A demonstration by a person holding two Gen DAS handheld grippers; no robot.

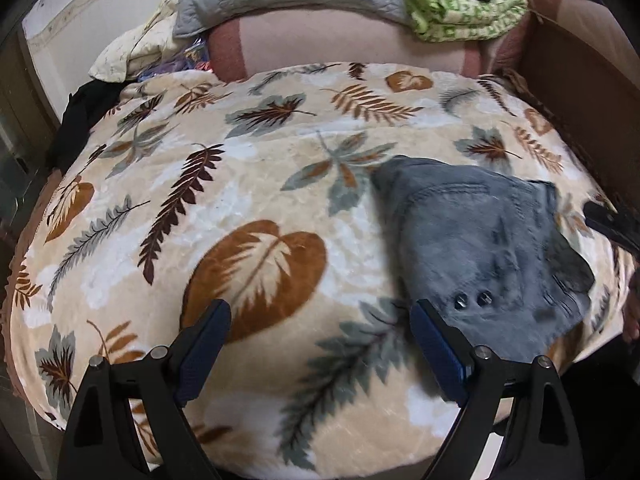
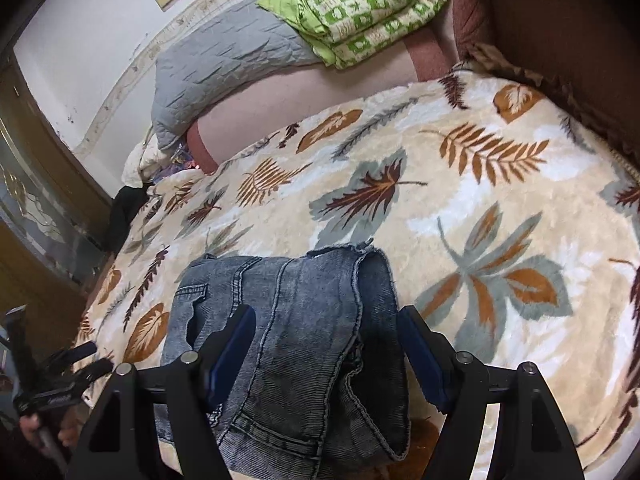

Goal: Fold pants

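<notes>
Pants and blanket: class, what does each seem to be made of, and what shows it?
Pants: probably faded blue denim, matte; ribbed weave, stitched seams, frayed hem. Blanket: likely plush fleece, soft sheen; fuzzy pile, printed leaves.

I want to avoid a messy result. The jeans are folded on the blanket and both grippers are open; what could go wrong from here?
1. The jeans lie between the right gripper pads; if it closes or lifts carelessly, it may drag layers and undo the fold.
2. The left gripper hovers beside the jeans' edge, one finger close to it; it could catch only the top layer.
3. The plush blanket may bunch and get pinched along with the denim.
</notes>
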